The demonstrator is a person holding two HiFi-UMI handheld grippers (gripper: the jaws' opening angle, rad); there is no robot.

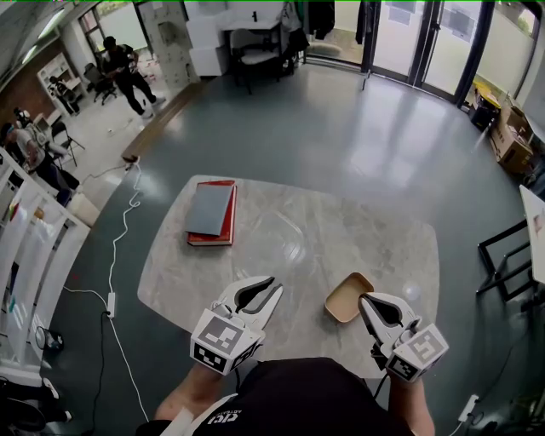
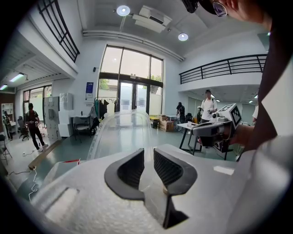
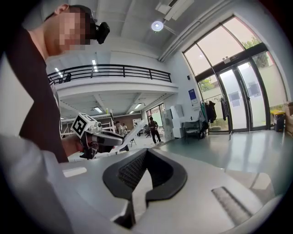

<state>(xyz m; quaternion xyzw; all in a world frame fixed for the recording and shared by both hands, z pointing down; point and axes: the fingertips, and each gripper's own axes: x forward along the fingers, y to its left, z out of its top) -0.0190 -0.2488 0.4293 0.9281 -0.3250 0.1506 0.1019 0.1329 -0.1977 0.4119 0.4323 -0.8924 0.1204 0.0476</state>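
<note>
The right gripper (image 1: 365,299) is clenched on nothing; the left gripper (image 1: 278,285) is slightly parted and empty. The tan dish (image 1: 347,296), at the right gripper's 10 o'clock, looks light and stiff; pinch its rim.

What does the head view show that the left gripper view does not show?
Only the head view shows the tan tray and the marker cube on the left tongs. Only the left gripper view shows the ceiling lights and the balcony railing. Both show the right tongs, the glass doors and a walking person far off.
</note>
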